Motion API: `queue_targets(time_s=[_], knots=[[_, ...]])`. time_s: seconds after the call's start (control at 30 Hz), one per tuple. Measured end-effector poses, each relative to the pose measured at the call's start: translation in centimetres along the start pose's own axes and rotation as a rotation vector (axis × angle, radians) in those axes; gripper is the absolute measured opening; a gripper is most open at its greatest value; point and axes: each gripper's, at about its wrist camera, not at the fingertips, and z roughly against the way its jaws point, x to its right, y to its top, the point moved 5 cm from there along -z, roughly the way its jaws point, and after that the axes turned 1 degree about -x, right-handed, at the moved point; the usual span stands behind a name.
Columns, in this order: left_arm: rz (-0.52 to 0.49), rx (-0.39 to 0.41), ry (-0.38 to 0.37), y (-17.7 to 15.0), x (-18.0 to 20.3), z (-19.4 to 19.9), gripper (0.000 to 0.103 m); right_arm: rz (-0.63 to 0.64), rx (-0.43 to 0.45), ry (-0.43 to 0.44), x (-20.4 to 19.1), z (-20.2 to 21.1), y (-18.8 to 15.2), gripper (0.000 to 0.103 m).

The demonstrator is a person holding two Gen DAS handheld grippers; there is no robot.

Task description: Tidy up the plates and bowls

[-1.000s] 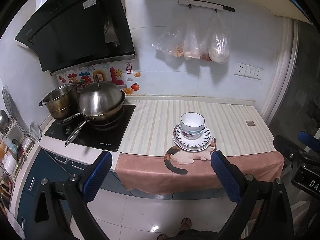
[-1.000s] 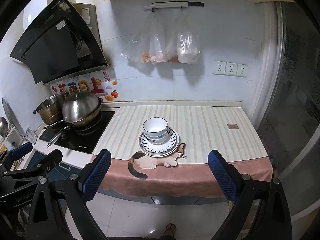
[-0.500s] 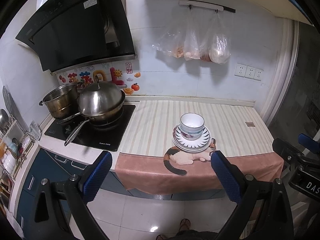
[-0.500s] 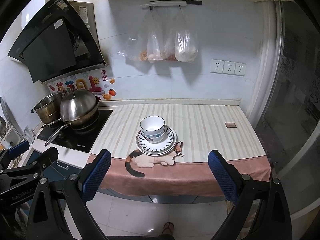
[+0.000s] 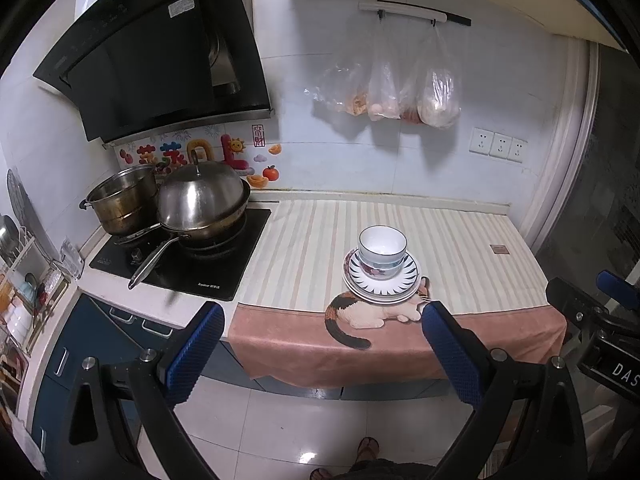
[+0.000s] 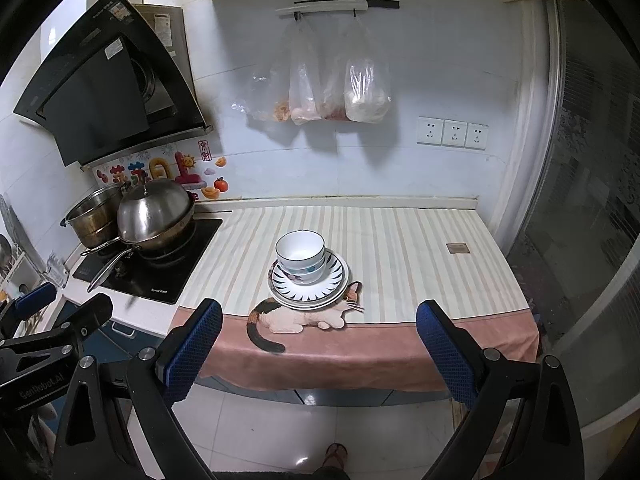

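We have drawn both wide-open, empty grippers, left gripper and right gripper, slightly back from the stacked bowls and plates ahead, suggesting the stacking is finished.

The stack of plates and bowls stands alone near the front edge of the striped cloth, with bare cloth behind it and to its right. Left of the stack, well apart, the lidded wok and its long handle crowd the hob. Bags hang on the wall high above the stack.
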Motion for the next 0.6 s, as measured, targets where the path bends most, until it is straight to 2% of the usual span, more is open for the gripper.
queue_targets(time_s=[0.6], knots=[[0.000, 0.008, 0.003, 0.03, 0.47, 0.54, 0.101, 0.002, 0.012, -0.005, 0.07, 0.89, -0.21, 0.100]])
